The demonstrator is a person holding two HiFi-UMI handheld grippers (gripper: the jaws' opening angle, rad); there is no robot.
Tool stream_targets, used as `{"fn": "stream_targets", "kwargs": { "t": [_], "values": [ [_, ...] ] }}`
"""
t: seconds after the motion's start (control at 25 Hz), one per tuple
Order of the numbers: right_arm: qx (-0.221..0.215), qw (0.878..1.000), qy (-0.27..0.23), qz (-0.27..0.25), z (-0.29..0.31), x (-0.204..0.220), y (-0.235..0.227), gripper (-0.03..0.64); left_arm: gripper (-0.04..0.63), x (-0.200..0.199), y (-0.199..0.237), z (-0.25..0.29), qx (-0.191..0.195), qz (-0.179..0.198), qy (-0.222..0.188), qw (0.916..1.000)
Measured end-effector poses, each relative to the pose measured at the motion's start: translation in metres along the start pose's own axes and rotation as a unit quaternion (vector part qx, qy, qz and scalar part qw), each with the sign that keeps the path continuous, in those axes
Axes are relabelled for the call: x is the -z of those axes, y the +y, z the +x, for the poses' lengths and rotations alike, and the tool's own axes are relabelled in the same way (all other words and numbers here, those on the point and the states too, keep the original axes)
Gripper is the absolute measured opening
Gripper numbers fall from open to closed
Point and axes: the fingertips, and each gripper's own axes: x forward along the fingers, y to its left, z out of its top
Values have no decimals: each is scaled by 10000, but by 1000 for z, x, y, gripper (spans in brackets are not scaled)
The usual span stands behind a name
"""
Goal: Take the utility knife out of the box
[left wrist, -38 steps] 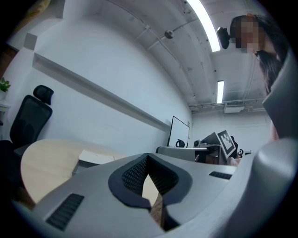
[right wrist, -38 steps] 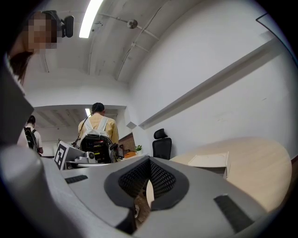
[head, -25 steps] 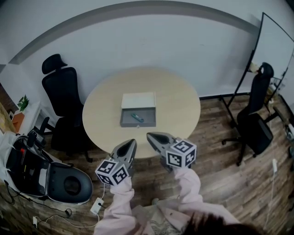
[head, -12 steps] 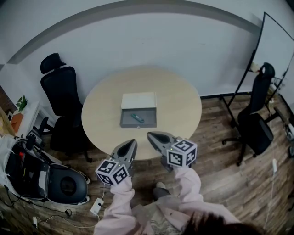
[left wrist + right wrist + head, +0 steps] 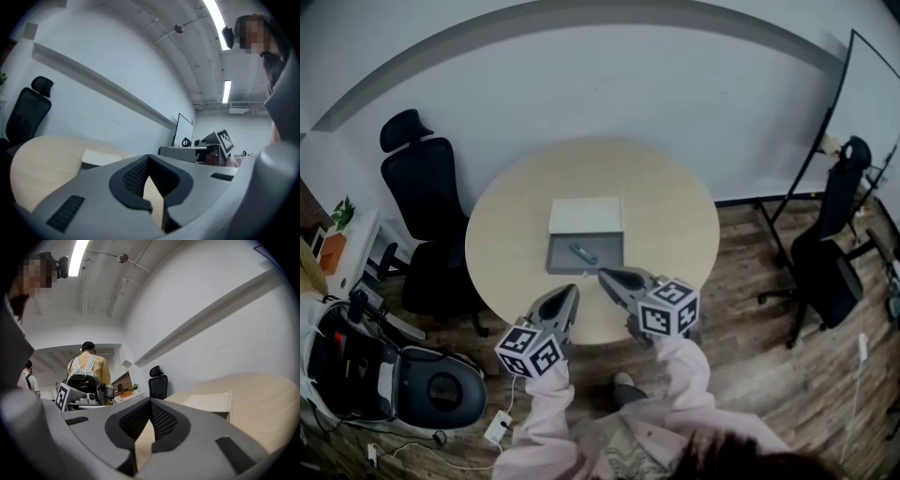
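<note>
A shallow grey box (image 5: 559, 257) lies open on the round wooden table (image 5: 675, 234), and its white lid (image 5: 586, 216) rests behind it. A teal utility knife (image 5: 582, 253) lies inside the box. My left gripper (image 5: 565, 294) hangs over the table's near edge, shut and empty, just short of the box. My right gripper (image 5: 604, 275) is beside it, also shut and empty, its tip near the box's front right corner. The left gripper view shows the white lid (image 5: 101, 157) past the closed left gripper (image 5: 149, 158). In the right gripper view the lid (image 5: 211, 401) lies beyond the closed right gripper (image 5: 150, 401).
A black office chair (image 5: 427, 206) stands left of the table and another chair (image 5: 834, 262) at the right by a whiteboard (image 5: 862, 103). A round grey machine (image 5: 441, 389) and cables sit on the floor at lower left. A person with a backpack (image 5: 86, 364) stands far off.
Both grippers have moved forward together towards the box, and the table now sits closer below them. Their jaws stayed closed.
</note>
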Motion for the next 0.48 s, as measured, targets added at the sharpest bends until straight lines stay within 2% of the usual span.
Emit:
{"fn": "stream_targets", "kwargs": {
  "t": [0.48],
  "values": [
    [-136, 9996, 260, 58, 49, -8, -45, -3, 8, -11, 51, 38, -209, -172, -22, 9996]
  ]
}}
